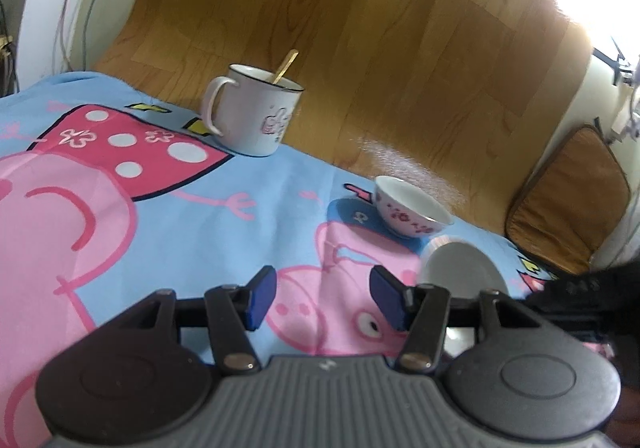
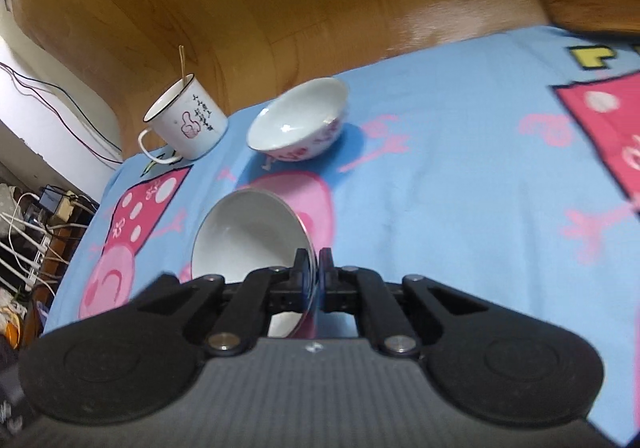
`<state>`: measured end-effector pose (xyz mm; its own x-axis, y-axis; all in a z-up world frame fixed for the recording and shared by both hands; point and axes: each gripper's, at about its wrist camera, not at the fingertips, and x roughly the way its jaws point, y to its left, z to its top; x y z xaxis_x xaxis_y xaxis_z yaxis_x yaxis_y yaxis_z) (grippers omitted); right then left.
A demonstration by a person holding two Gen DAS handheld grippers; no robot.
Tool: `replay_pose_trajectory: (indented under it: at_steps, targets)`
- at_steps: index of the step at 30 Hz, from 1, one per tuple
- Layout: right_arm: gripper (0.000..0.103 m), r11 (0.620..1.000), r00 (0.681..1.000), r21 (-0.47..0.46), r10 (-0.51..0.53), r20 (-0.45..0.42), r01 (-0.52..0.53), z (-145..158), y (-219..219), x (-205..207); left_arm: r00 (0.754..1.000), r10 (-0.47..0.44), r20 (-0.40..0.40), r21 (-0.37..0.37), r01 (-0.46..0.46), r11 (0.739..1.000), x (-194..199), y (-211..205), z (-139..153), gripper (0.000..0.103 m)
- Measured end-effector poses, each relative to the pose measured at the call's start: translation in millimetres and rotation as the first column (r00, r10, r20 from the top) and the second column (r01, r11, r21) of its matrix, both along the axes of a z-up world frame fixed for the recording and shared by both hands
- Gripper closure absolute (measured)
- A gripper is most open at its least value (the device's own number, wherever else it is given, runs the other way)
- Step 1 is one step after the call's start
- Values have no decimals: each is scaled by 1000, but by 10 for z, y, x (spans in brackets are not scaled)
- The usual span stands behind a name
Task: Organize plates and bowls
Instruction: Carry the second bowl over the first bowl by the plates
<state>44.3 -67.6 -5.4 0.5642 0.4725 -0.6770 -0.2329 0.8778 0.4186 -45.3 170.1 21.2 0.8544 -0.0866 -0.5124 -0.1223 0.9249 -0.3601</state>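
Right gripper (image 2: 315, 268) is clamped on the near bowl's (image 2: 248, 232) rim; left gripper (image 1: 322, 298) hangs apart, empty. Next, probably stack it into the floral bowl (image 2: 298, 120) at 12 o'clock.

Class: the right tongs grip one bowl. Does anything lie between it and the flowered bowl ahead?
Nothing visible: only bare cloth lies between the held bowl and the flowered bowl. The mug stands off to the left.

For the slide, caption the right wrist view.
Right gripper clamps a white bowl's rim; floral bowl and mug wait beyond.
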Motion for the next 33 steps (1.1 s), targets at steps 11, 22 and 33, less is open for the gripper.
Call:
replay_pose_trajectory:
  at_steps: [11, 22, 33]
  targets:
    - [95, 996, 997, -28, -79, 20, 79, 5, -639, -615, 946, -322, 49, 0, 322, 947, -102, -630, 179, 50]
    - [78, 987, 965, 6, -156, 210, 158, -117, -710, -936, 920, -385, -67, -1, 386, 923, 60, -1046, 73, 57]
    - [88, 990, 956, -38, -119, 268, 134, -180, -662, -1001, 907, -403, -125, 6, 407, 913, 117, -1236, 8, 87]
